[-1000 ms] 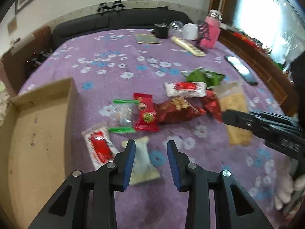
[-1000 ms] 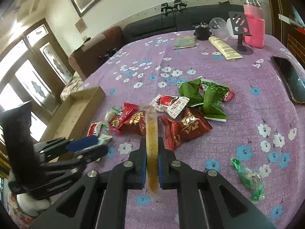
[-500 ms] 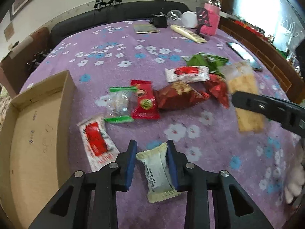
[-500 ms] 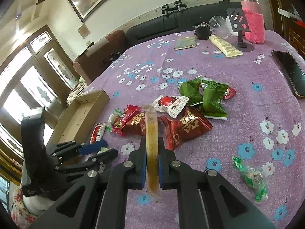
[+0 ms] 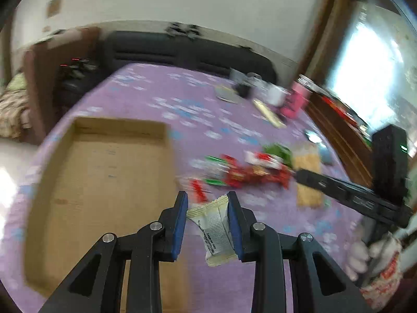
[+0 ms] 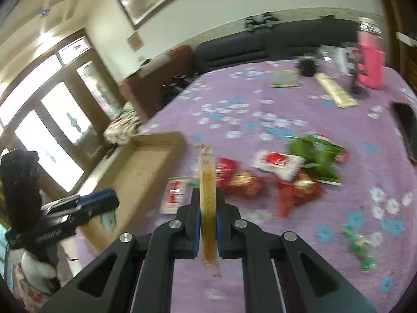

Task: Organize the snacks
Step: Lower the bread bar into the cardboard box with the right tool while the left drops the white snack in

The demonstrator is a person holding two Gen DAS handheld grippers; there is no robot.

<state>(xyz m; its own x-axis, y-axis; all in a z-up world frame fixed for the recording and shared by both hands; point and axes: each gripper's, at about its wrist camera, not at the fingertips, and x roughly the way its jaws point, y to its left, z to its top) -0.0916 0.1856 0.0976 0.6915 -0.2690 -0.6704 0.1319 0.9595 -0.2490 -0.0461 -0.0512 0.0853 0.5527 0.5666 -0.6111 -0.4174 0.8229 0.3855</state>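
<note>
I had the white packet (image 5: 217,230) pinched between the left gripper's (image 5: 207,225) blue pads, lifted off the purple tablecloth (image 5: 161,99) and hanging just past the near right corner of the cardboard box (image 5: 104,172). The right gripper (image 6: 208,221) was clamped edge-on around the flat tan packet (image 6: 207,195), which stood upright between its jaws, clear of the cloth and pointed toward the box (image 6: 146,161). So both tools were loaded, and I judged the step in hand to be the carry to the box, nothing yet dropped in: its floor looked bare. The other snacks, red packets (image 6: 242,182), a white-and-red one (image 6: 278,163), green ones (image 6: 318,156) and a small green sweet (image 6: 363,250), lay loose in a heap to the right of the box. Both views were smeared, so fine detail escaped me. Next, as I saw it, I needed to bring the left packet over the box wall, let go above the floor, then follow with the right without the tools fouling each other.
</note>
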